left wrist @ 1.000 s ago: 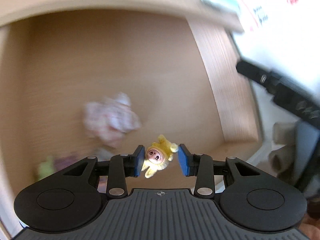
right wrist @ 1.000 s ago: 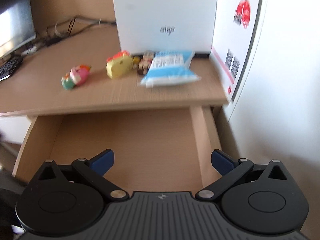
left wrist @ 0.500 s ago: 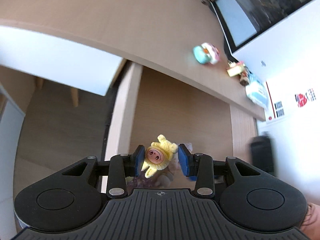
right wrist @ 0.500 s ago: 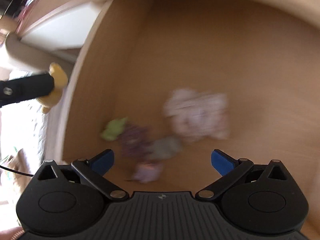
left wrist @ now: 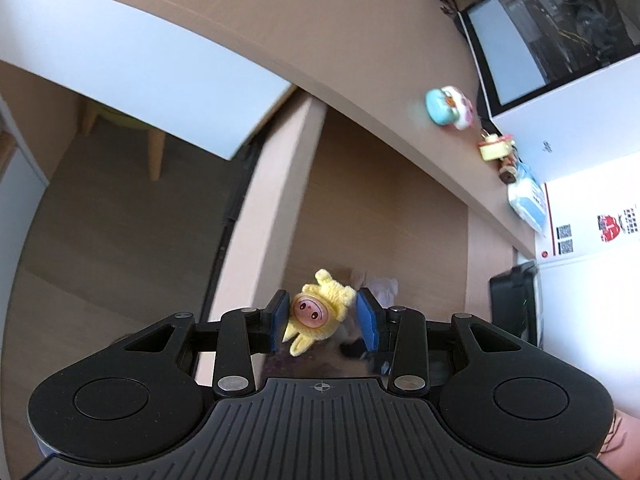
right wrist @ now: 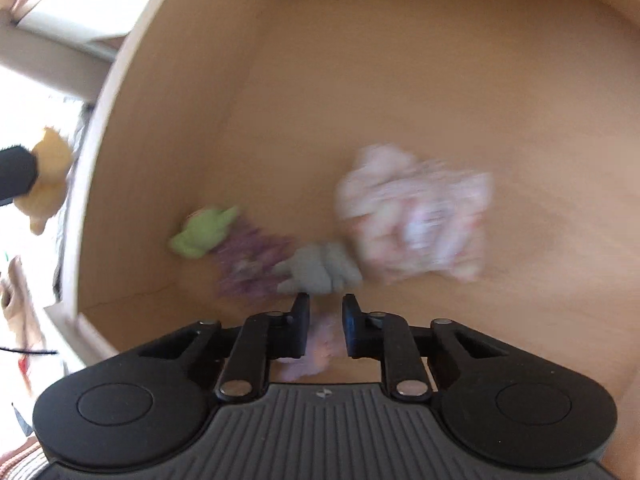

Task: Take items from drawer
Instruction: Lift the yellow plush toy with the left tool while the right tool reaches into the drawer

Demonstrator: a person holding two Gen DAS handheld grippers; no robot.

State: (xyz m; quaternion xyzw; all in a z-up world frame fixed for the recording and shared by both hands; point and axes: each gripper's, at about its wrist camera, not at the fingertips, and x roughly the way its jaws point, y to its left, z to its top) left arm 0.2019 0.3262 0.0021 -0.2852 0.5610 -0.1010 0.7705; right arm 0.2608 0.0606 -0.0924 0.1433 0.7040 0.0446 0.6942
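My left gripper (left wrist: 322, 320) is shut on a small yellow plush toy (left wrist: 316, 314) with a pink face, held above the left wall of the open wooden drawer (left wrist: 276, 208). The same toy (right wrist: 46, 178) shows at the left edge of the right wrist view, outside the drawer (right wrist: 360, 80). My right gripper (right wrist: 325, 326) is low inside the drawer, its fingers drawn to a narrow gap around a small pink soft toy (right wrist: 318, 350). Just beyond lie a grey toy (right wrist: 320, 268), a purple one (right wrist: 252, 260), a green one (right wrist: 202, 234) and a crumpled pink-white cloth (right wrist: 416, 220), all blurred.
On the desktop (left wrist: 320, 32) above the drawer stand a teal-and-pink toy (left wrist: 448, 108), a yellow toy (left wrist: 496, 148), a blue packet (left wrist: 528, 200), a monitor (left wrist: 560, 28) and a white box (left wrist: 580, 136). Left of the drawer is open floor (left wrist: 120, 240) with a chair leg (left wrist: 154, 156).
The right gripper's fingers went from wide open to a narrow gap around the pink toy. The left gripper lifted the yellow toy out of the drawer and over its left wall.
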